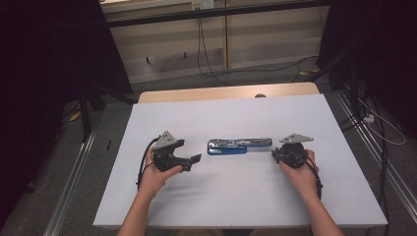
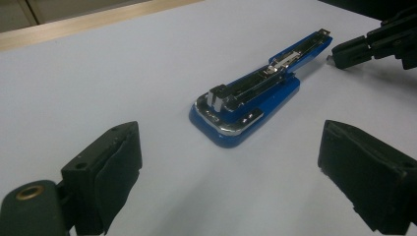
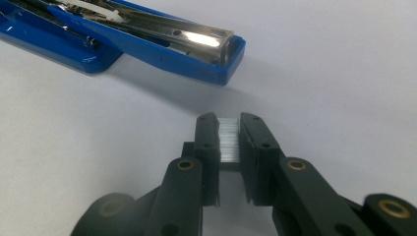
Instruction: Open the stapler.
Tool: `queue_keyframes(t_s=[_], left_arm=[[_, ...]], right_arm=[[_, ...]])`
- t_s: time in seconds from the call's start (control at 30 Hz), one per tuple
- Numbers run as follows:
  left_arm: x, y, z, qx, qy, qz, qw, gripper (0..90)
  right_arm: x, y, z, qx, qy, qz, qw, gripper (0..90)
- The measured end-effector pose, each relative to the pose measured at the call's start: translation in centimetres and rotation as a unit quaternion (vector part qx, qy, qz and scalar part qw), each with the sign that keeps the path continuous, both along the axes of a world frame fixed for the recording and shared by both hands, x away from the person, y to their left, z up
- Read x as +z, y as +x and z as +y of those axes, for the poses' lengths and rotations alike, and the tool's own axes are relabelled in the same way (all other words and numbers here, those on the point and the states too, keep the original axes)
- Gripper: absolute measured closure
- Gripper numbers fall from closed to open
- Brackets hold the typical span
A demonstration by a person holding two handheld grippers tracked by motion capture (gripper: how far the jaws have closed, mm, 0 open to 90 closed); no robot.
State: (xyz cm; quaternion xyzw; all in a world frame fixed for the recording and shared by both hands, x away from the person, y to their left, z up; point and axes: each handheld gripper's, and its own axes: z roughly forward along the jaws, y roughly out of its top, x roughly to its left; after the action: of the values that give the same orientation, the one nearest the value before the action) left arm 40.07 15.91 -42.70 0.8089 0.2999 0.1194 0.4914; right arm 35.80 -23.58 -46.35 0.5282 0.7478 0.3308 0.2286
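Blue plastic and bright metal make up the stapler [image 1: 239,145], which lies opened out flat near the middle of the white table [image 1: 226,196], its long axis running left to right. The blue base is rounded at the left end, and the shiny staple channel stretches toward the right. Bare tabletop surrounds it on every side, and the table's edges are well away.

Just off its right end, the right gripper [image 3: 228,142] has its jaws closed on a strip of staples [image 3: 228,140], held close to the tip of the open channel without touching it. To the stapler's left, the left gripper [image 1: 192,160] sits near the rounded end, jaws spread wide with nothing between them.
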Motion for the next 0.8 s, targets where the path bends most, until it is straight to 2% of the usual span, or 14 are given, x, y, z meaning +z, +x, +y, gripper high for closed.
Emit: queue_keyframes(t_s=[0.17, 0.27, 0.43, 0.6, 0.67, 0.77, 0.8], left_arm=[[-0.2, 0.1, 0.1, 0.002, 0.012, 0.003, 0.9999, 9.5], [-0.4, 0.2, 0.2, 0.009, 0.012, 0.008, 0.9999, 9.3], [-0.4, 0.2, 0.2, 0.005, 0.014, 0.007, 0.9999, 9.3], [-0.4, 0.4, 0.2, 0.008, 0.004, 0.006, 0.9999, 9.3], [-0.5, 0.5, 0.4, 0.010, 0.004, 0.007, 0.9999, 9.3], [-0.6, 0.6, 0.7, 0.016, 0.002, 0.014, 0.9998, 9.3], [-0.5, 0.6, 0.9, 0.016, 0.004, 0.010, 0.9998, 9.3]], right_arm=[[0.1, 0.2, -0.1, 0.009, -0.001, 0.004, 0.9999, 79.6], [0.1, 0.2, -0.3, 0.010, 0.005, 0.007, 0.9999, 79.7], [0.5, -0.2, -0.7, 0.021, 0.010, 0.005, 0.9997, 79.7], [0.9, -0.6, -0.9, 0.037, 0.017, 0.008, 0.9991, 79.7], [0.9, -0.6, -1.1, 0.040, 0.027, 0.012, 0.9988, 79.7], [1.2, -0.8, -1.2, 0.046, 0.010, 0.013, 0.9988, 79.7], [1.4, -0.9, -1.2, 0.051, 0.011, 0.013, 0.9985, 79.7]])
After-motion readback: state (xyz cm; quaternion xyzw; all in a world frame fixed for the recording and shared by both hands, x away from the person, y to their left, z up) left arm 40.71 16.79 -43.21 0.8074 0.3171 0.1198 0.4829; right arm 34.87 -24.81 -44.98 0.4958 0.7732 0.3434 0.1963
